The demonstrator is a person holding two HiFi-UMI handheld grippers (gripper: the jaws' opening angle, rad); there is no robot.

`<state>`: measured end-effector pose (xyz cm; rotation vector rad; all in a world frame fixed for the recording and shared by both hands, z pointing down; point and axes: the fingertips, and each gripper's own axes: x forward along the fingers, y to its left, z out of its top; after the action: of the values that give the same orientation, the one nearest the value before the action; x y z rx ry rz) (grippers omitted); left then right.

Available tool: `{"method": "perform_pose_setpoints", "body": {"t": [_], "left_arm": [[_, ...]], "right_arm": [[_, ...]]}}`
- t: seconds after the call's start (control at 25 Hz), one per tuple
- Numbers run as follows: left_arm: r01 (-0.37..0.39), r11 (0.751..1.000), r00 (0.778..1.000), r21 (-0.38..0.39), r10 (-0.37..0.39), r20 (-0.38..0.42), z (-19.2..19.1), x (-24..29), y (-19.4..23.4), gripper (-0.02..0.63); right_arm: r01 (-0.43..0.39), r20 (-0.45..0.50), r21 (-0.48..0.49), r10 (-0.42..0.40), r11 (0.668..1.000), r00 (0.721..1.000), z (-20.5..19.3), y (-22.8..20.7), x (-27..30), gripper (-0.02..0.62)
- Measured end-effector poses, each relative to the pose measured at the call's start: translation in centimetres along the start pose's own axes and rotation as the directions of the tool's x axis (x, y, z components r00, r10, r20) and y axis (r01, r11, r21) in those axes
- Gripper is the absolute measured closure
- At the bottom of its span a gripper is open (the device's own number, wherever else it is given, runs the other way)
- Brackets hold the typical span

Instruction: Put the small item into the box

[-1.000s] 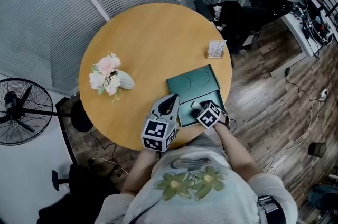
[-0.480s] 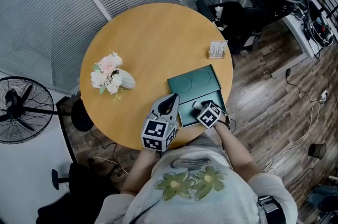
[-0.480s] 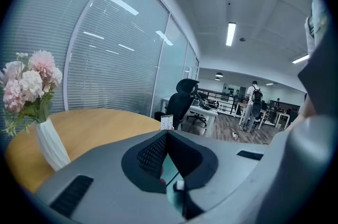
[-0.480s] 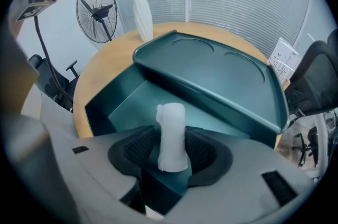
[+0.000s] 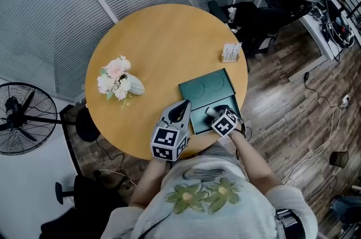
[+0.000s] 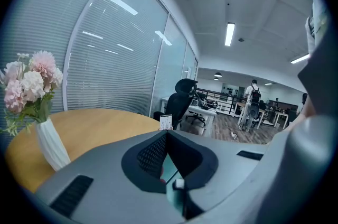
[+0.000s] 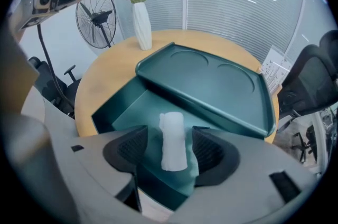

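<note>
A dark green box [image 7: 125,113] lies open near the table's front edge, its lid [image 7: 211,83] folded back. A small white roll [image 7: 172,139] rests on the box floor. My right gripper [image 7: 170,148] hangs over it with its jaws opening; the roll lies between the pads, with a gap on each side. In the head view the right gripper [image 5: 216,113] is over the box [image 5: 198,119], and the roll [image 5: 209,111] is a pale spot. My left gripper [image 5: 181,111] sits just left of the box, shut and empty [image 6: 168,157].
A white vase of pink flowers [image 5: 117,83] stands at the table's left. A small card stand [image 5: 230,52] is at the back right. A floor fan [image 5: 22,118] stands left of the table, and office chairs [image 5: 248,15] behind it.
</note>
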<state>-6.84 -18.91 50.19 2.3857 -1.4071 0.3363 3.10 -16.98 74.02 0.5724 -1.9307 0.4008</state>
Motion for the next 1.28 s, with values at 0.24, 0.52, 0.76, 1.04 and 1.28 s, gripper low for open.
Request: {"method": "perform_pose_setpoints", "body": {"t": [0.24, 0.52, 0.76, 1.04, 1.28], "left_arm": [[0.010, 1.000, 1.000, 0.006, -0.010, 0.006, 0.1, -0.3, -0.4, 0.606], [0.015, 1.000, 1.000, 0.007, -0.016, 0.015, 0.3, -0.8, -0.6, 0.606], [0.028, 1.000, 0.999, 0.007, -0.028, 0.023, 0.4, -1.1, -0.9, 0.606], [0.037, 0.999, 0.999, 0.006, -0.037, 0.026, 0.5, -1.3, -1.3, 0.606], [0.038, 0.999, 0.999, 0.011, -0.038, 0.033, 0.8, -1.6, -1.5, 0.606]], "right_arm": [[0.031, 0.124, 0.032, -0.035, 0.999, 0.992, 2.2, -0.1, -3.0, 0.330], [0.068, 0.272, 0.058, -0.082, 0.996, 0.959, 5.7, -0.2, -7.5, 0.347], [0.113, 0.433, 0.099, -0.145, 0.989, 0.890, 9.1, -0.2, -12.3, 0.396], [0.179, 0.622, 0.161, -0.241, 0.971, 0.745, 11.9, -0.6, -18.6, 0.500], [0.209, 0.691, 0.204, -0.292, 0.956, 0.662, 12.5, -0.9, -21.9, 0.563]]}}
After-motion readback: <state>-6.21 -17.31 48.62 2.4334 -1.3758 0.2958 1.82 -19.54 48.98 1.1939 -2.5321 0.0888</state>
